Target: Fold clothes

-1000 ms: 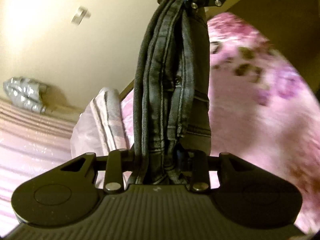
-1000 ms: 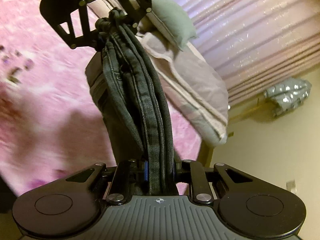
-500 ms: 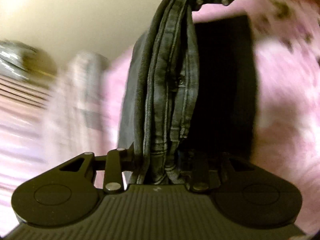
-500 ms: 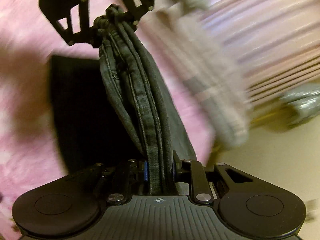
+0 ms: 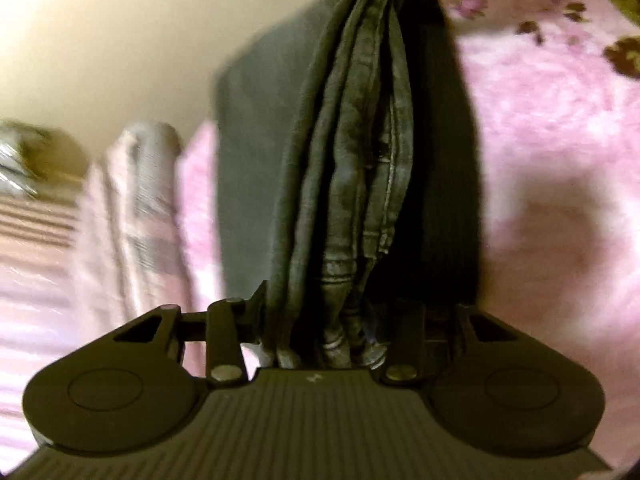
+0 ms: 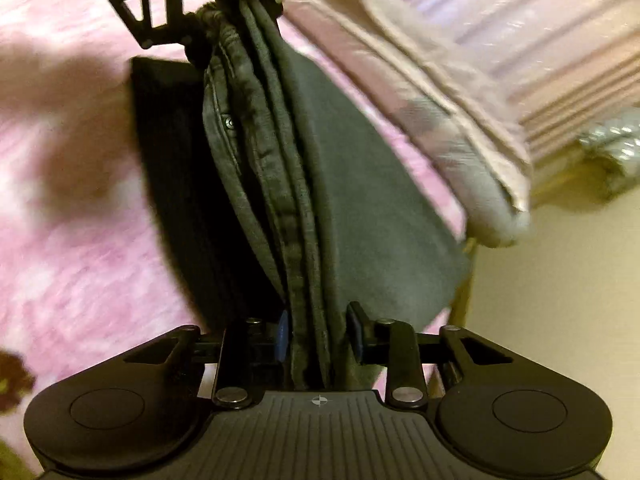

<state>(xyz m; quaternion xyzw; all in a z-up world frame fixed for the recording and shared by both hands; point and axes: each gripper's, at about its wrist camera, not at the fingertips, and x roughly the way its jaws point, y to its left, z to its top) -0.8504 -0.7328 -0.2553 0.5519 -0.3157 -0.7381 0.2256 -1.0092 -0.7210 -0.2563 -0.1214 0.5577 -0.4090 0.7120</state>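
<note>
Matt grey denim jeans (image 5: 360,168), stitched seams

No readable text, labels, brands or numbers; only small crosshair mark on right gripper (image 6: 319,344) body.

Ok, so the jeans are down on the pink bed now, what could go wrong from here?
1. The left gripper and right gripper have just been opening their jaws around the bunched edge of the jeans. The gathered layers may spring apart and spoil the fold.
2. One corner of the jeans lies close to the bed edge, so a tug while withdrawing might drag it over.
</note>
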